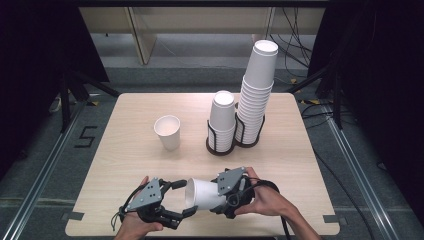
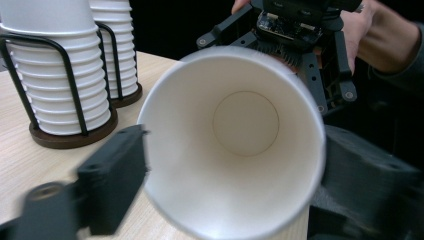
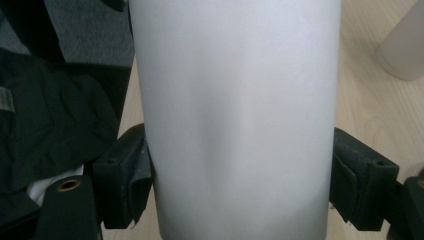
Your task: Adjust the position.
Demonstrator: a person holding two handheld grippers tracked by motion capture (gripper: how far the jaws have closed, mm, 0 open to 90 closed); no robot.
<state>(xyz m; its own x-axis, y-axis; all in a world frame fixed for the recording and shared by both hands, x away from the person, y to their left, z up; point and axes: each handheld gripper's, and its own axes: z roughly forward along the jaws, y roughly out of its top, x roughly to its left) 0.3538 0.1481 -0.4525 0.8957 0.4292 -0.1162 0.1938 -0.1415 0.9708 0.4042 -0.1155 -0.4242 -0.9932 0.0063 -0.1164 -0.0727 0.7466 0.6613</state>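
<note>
A white paper cup (image 1: 202, 194) lies on its side in the air near the table's front edge, held between both grippers. My right gripper (image 1: 222, 200) is shut on its body; in the right gripper view the black jaws press the cup wall (image 3: 235, 120) from both sides. My left gripper (image 1: 184, 198) grips the open rim, facing the cup's mouth. In the left gripper view I look straight into the empty cup (image 2: 245, 125), a pad (image 2: 117, 170) touches the rim on the left, and the other jaw sits against the right side.
A single upright cup (image 1: 167, 131) stands mid-table. Behind it, right of centre, stand a short stack of cups (image 1: 222, 120) and a tall stack (image 1: 257, 95), each in a black wire holder. The wooden table (image 1: 125, 165) has bare room at the left.
</note>
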